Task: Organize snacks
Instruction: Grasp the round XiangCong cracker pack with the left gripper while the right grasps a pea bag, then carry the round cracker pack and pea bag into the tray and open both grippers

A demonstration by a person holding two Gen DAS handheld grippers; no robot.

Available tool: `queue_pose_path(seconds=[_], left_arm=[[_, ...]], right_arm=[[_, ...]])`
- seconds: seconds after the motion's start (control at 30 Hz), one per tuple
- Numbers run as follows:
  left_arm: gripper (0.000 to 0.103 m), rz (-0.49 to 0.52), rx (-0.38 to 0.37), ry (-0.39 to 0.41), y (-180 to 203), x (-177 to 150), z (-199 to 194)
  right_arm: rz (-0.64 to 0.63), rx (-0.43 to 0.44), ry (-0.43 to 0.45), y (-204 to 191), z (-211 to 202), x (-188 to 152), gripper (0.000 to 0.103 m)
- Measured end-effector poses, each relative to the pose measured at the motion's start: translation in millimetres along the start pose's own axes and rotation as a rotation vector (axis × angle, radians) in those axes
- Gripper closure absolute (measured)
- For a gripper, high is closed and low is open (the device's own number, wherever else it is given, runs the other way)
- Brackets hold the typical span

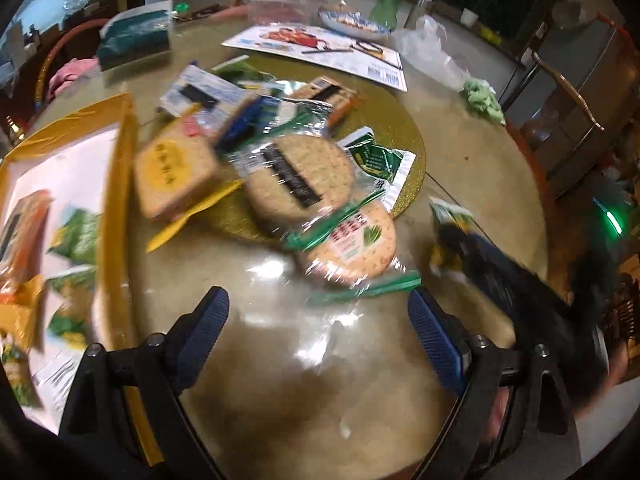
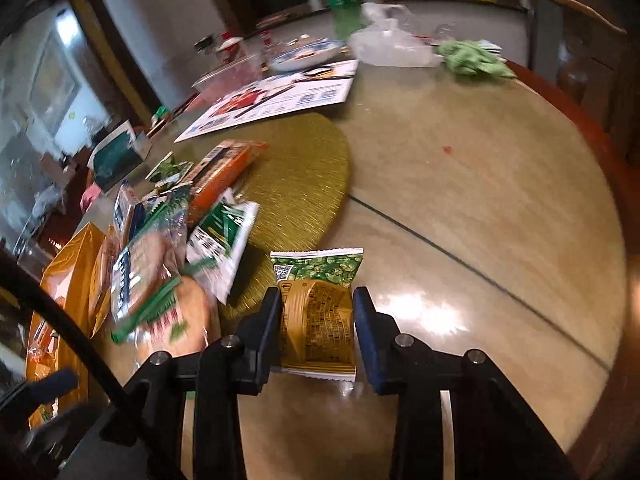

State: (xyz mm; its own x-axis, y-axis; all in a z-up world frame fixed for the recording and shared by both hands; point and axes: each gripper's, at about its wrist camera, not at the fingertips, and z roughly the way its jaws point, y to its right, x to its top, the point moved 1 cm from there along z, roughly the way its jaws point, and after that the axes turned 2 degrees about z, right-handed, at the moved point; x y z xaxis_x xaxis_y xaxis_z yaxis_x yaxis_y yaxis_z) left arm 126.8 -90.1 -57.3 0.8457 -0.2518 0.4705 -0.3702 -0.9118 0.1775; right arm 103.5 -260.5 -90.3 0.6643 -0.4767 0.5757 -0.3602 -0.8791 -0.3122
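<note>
Right gripper (image 2: 316, 320) clamps the yellow-green snack packet (image 2: 318, 312) between its pads; the thin wrapper may slip out. Left gripper (image 1: 320, 320) stands wide open, empty, the round cracker pack (image 1: 352, 244) just ahead; closing risks snagging loose film.

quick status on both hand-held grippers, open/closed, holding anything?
Left hand-held gripper: open, nothing between its jaws, above the bare table near the round cracker pack.
Right hand-held gripper: closed on the small yellow-and-green snack packet.

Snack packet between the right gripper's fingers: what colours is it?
Mustard yellow, green printed top end; clearest in the right wrist view.
</note>
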Motion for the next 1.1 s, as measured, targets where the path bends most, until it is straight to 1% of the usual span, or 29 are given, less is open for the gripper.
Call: queue_pose_path(seconds=[0.07,0.1,0.2,0.27,0.3,0.37,0.43,0.47,0.5,0.57,0.6,0.67,0.8,0.83,0.93,1.0,1.03,1.1], left_arm=[[0.012,-0.011,-0.004,-0.007,6.6,7.8,10.0],[0.012,-0.020,-0.008,-0.024,9.8,12.2,16.6],[0.012,-0.055,-0.001,-0.072,15.2,23.6,39.1],[0.012,-0.064,0.018,-0.085,16.4,27.9,51.1],[0.012,-0.048,0.056,-0.068,18.6,30.0,54.5],[0.012,-0.009,0.106,-0.058,22.0,29.6,59.5],[0.012,0.036,0.118,-0.036,22.8,22.3,58.9],[0.017,0.045,0.116,-0.021,21.2,18.9,57.1],[0.028,0.055,0.103,-0.004,19.2,13.0,52.0],[0.029,0.061,0.070,-0.017,13.2,1.4,41.6],[0.029,0.074,0.049,-0.024,9.5,-7.4,34.8],[0.029,0.111,0.029,-0.033,4.4,-25.5,22.2],[0.029,0.230,-0.012,-0.048,-5.9,-66.5,-3.4],[0.029,0.245,-0.021,-0.056,-6.4,-72.0,-6.6],[0.027,0.236,-0.019,-0.066,-9.5,-83.1,-14.7],[0.021,0.213,-0.027,-0.070,-8.4,-82.8,-14.9],[0.020,0.198,-0.028,-0.068,-8.7,-80.7,-15.4],[0.018,0.184,0.006,-0.062,-5.8,-77.8,-13.3]], right_arm=[[0.024,0.005,0.023,9.5,-9.1,-8.1,0.067],[0.046,0.013,0.039,15.1,-14.3,-12.6,0.067],[0.130,0.064,0.078,29.7,-22.7,-21.8,0.068],[0.171,0.080,0.084,34.6,-22.6,-21.2,0.069],[0.157,0.074,0.085,33.1,-22.1,-20.5,0.069],[0.135,0.059,0.091,28.3,-21.7,-20.4,0.069],[0.144,0.069,0.098,29.4,-21.8,-20.0,0.069],[0.152,0.075,0.109,30.6,-23.5,-19.6,0.069],[0.156,0.076,0.115,30.3,-24.3,-19.8,0.069],[0.141,0.084,0.105,28.4,-22.7,-20.1,0.069],[0.134,0.087,0.103,27.2,-22.4,-20.0,0.069],[0.123,0.096,0.100,25.2,-22.8,-20.4,0.069],[0.118,0.101,0.090,24.8,-21.0,-20.7,0.069],[0.116,0.100,0.088,24.3,-20.8,-20.5,0.069],[0.098,0.107,0.074,22.3,-18.2,-19.6,0.069],[0.086,0.108,0.067,19.9,-17.5,-20.3,0.069],[0.073,0.111,0.062,18.1,-17.2,-20.1,0.069],[0.051,0.102,0.053,15.0,-16.9,-19.8,0.069]])
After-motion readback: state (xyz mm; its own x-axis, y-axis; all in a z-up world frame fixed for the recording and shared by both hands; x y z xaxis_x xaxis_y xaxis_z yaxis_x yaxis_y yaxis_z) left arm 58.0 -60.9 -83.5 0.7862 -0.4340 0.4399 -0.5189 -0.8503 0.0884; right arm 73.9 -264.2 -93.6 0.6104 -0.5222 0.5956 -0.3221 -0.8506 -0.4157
